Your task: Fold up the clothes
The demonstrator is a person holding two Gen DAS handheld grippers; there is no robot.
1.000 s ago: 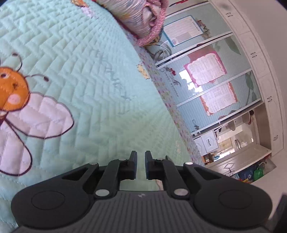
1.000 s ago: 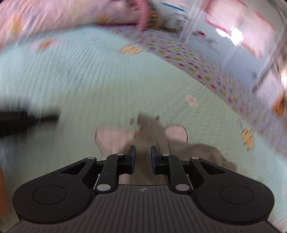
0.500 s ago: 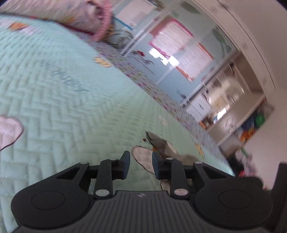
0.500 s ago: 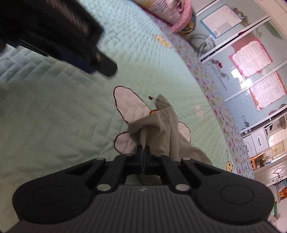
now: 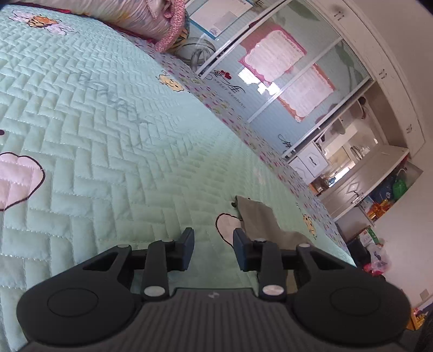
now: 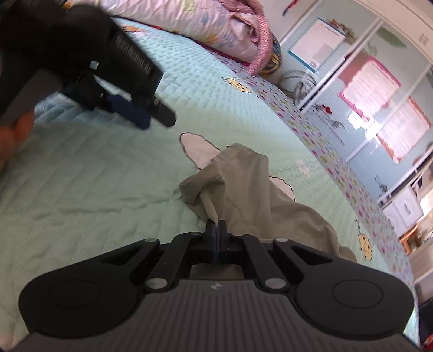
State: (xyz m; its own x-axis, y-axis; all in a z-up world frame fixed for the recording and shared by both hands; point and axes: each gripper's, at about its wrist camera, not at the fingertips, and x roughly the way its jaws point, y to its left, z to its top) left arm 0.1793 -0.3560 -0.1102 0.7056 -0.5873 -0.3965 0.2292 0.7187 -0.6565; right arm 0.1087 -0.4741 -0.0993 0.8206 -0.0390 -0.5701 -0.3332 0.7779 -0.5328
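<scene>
Now the R gripper [image 6: 215, 226] is pinching the cloth [image 6: 243, 186] on the quilt [image 6: 94, 189], having just shut, w/ the L gripper [image 5: 213, 250], empty, just opening beside it, so folding's prob. starting.

Quilt [image 5: 121, 135]: mint green, herringbone stitching, white hearts outlined dark, yellow bees. Beside it, border [image 5: 243, 127]: pink-and-yellow floral print. On it, garment [image 6: 243, 184]: plain khaki-grey. Pillow [image 6: 189, 19]: pale pink.

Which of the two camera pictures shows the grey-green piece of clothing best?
The right wrist view: the garment fills the middle, pinched in the right claw. The left wrist view catches only part of it behind one finger.
</scene>
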